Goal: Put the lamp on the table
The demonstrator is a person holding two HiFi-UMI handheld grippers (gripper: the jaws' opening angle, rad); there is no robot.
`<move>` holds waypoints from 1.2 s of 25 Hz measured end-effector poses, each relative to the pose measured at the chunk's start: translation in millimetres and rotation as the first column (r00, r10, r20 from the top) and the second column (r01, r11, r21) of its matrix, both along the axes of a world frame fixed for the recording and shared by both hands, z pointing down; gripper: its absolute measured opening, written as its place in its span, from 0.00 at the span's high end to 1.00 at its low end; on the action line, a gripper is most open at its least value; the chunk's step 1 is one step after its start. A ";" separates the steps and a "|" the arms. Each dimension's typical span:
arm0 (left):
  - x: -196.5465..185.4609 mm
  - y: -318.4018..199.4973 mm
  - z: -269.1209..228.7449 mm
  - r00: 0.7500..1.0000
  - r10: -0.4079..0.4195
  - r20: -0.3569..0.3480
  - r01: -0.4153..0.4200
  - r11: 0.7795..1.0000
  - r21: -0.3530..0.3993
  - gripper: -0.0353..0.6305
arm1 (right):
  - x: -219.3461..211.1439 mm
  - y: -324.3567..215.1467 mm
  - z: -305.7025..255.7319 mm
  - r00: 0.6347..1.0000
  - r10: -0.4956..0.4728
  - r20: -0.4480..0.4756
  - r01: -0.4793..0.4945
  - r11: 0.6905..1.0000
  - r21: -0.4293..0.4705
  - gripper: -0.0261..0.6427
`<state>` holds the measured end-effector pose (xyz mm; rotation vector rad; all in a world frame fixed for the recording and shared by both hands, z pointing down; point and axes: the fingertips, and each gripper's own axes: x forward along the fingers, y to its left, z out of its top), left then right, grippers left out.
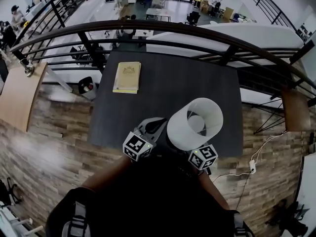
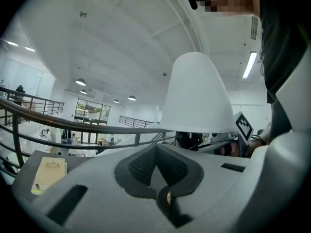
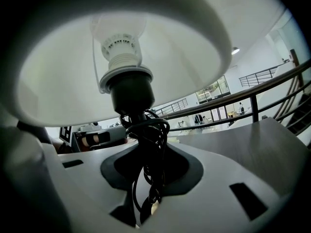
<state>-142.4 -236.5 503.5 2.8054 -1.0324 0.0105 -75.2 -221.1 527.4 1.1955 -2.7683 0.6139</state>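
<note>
The lamp (image 1: 195, 123) has a white shade and a dark stem wound with black cord. It hangs upright over the near edge of the dark table (image 1: 173, 83). In the right gripper view the lamp (image 3: 124, 47) fills the top, with the bulb socket showing under the shade. My right gripper (image 3: 146, 166) is shut on the corded stem; in the head view only its marker cube (image 1: 203, 157) shows below the shade. Just left of the lamp, my left gripper (image 1: 150, 128) is shut with nothing in it (image 2: 156, 166). The shade (image 2: 197, 96) rises right beside it.
A yellow notebook (image 1: 127, 76) lies at the table's far left (image 2: 48, 173). A curved dark railing (image 1: 197, 31) runs behind the table over a drop to a lower floor. A brown tabletop (image 1: 17, 95) stands at left, and a power strip (image 1: 253, 167) lies on the wood floor at right.
</note>
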 end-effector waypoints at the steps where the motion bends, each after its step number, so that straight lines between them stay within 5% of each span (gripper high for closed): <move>1: -1.2 -3.3 0.6 1.000 -0.007 -0.001 0.007 1.000 -0.001 0.93 | -0.5 -4.1 1.1 1.000 -0.006 0.002 0.006 1.000 -0.002 0.82; 13: 3.5 -49.3 4.6 0.998 -0.060 -0.026 0.059 0.997 -0.043 0.93 | 8.7 -50.1 2.8 0.998 -0.057 -0.023 0.057 0.998 -0.004 0.82; 30: 58.2 -119.2 63.4 0.999 -0.012 0.036 0.018 0.988 -0.151 0.93 | 60.4 -122.1 42.9 0.997 -0.072 -0.017 0.070 0.992 -0.103 0.81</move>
